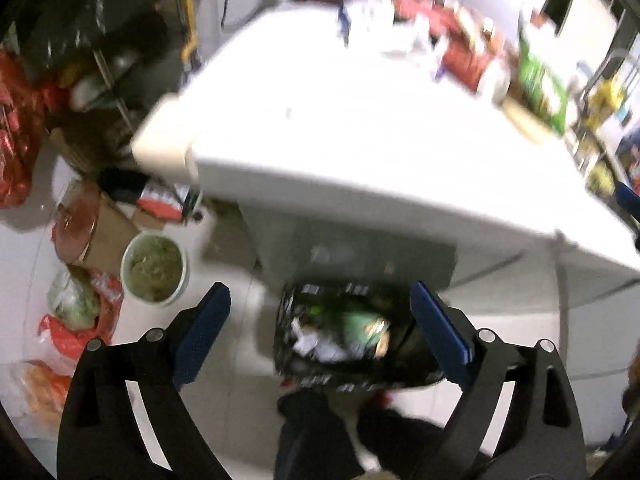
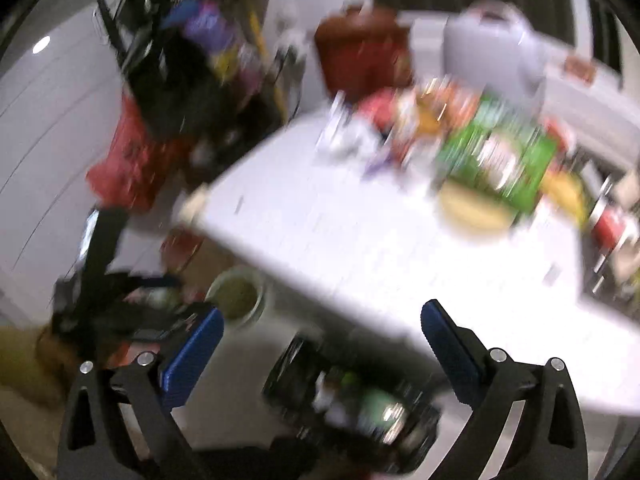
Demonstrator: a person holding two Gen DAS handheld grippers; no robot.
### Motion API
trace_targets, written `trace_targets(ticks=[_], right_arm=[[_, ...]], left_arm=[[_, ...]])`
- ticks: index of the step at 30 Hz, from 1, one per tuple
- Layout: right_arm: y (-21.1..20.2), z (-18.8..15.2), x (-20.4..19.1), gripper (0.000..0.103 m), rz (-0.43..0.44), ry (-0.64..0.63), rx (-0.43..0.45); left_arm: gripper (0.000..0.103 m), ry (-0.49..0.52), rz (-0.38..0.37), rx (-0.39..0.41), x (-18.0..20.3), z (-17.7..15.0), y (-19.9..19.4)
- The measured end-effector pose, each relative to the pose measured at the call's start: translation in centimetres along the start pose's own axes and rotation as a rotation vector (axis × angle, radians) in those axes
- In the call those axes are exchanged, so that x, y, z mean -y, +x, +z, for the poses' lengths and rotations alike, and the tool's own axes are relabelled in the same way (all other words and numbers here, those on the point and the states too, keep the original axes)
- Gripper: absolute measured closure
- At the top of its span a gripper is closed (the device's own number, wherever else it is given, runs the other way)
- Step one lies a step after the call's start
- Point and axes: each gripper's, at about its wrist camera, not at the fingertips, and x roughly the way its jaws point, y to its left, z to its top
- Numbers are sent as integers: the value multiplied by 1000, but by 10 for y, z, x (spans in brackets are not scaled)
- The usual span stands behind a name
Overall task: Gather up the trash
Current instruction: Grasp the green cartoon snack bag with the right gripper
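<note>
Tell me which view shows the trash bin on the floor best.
The left wrist view. There the bin sits between the fingers, only mildly blurred, with white and green scraps visible inside its black liner. The right wrist view shows the bin too, but low in frame and heavily smeared.

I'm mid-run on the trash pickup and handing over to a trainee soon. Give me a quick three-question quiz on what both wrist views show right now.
1. True or false: the left tool is clamped on a wrapper.
2. Where is the black trash bin? A) on the white table B) on the floor below the table's near edge C) on a chair
3. Fill in: most of the wrappers and packets still to be collected, such as the green packet, lie at the table's ___ end.

Key
1. False: both it and the right tool are open and empty.
2. B: below the white table, already holding scraps.
3. Far.
</note>
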Motion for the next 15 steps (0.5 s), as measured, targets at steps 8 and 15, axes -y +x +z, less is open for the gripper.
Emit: trace_targets(ticks=[8, 15], right_arm=[[13, 65, 97, 6, -173, 329, 208], [63, 91, 142, 6, -197, 546, 187]], left_arm=[[14, 0, -50, 38, 15, 9, -8], [14, -40, -35, 43, 1, 3, -22]])
